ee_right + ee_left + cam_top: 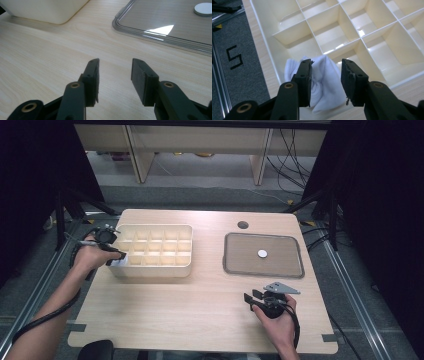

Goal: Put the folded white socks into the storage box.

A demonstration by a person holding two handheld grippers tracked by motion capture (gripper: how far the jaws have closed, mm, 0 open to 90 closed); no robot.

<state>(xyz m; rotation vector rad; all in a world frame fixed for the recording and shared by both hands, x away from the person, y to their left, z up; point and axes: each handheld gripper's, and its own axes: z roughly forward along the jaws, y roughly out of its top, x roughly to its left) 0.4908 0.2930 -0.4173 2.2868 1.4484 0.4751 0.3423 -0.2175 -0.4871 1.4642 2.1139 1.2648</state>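
The left gripper point(116, 257) hung over the near-left corner of the cream divider box point(155, 270), at about nine o'clock on the table point(190, 320). Its jaws stood apart, straddling a white folded cloth point(324, 82) without pinching it, so I judged it to be either just settling the cloth or about to take it; which, I could not tell. The cloth sat in the corner compartment at the box's seven o'clock, pressed up against the outer wall and one divider. That cell was the nearest to the hand, which probably explains the choice.

The cloth itself looked soft and thick, plain white, bunched into loose folds with a ribbed or knitted look along one edge, perhaps a rolled sock, though I would not swear to it. It stood higher than it was wide and slumped a little toward the wall.

The right gripper point(256, 300) rested low at five o'clock, released, holding nothing, its jaws pointing over bare wood toward the box. It seemed parked there to keep out of the way. Beyond it, at two o'clock, lay a grey tray point(235, 265) with a small white disc point(262, 253) near its middle, well apart from both tools.
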